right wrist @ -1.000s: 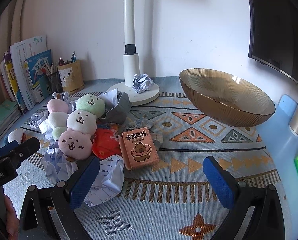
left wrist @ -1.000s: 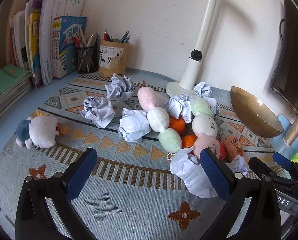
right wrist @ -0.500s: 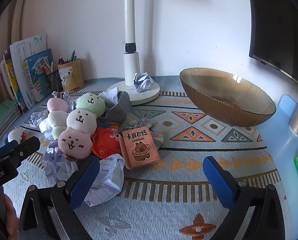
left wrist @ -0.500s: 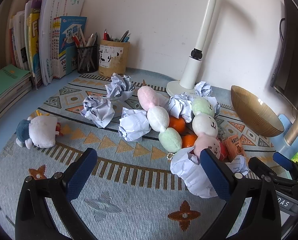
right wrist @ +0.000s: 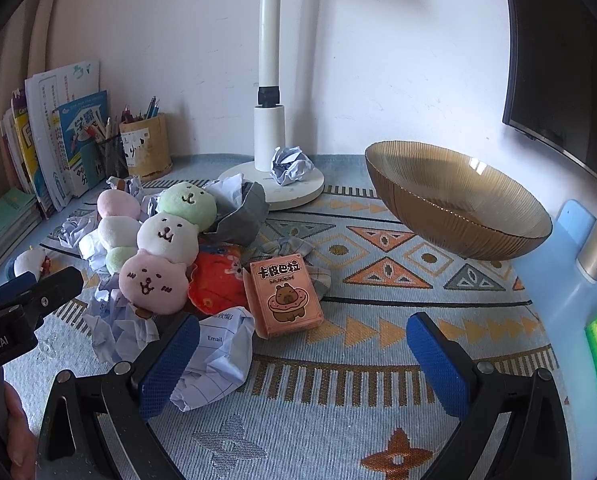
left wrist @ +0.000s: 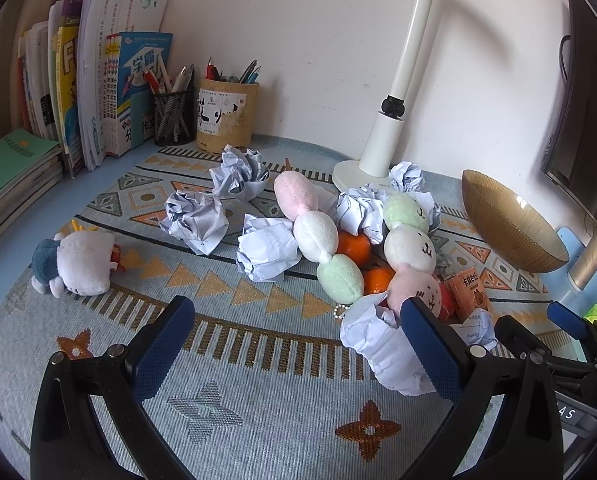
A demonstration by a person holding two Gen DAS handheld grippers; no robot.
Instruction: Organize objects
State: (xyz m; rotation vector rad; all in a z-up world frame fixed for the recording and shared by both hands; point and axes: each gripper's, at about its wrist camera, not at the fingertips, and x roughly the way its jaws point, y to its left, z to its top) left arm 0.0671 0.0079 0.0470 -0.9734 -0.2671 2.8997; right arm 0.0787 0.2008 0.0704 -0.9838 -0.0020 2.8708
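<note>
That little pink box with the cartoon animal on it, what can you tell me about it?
The pink box looks like a small cardboard card pack: Chinese characters and "POKER" printed above a brown cartoon animal in a doughnut ring. It lies face up on the patterned mat, tilted, and appears closed. Its left edge is against a red-orange packet, its near corner by a crumpled paper ball. Neither gripper touches it.

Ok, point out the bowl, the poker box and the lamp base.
bowl (right wrist: 450,188): right wrist view, inner wall.
poker box (right wrist: 284,294): right wrist view, printed top face.
lamp base (right wrist: 312,182): right wrist view, bare rim of the round foot.
</note>
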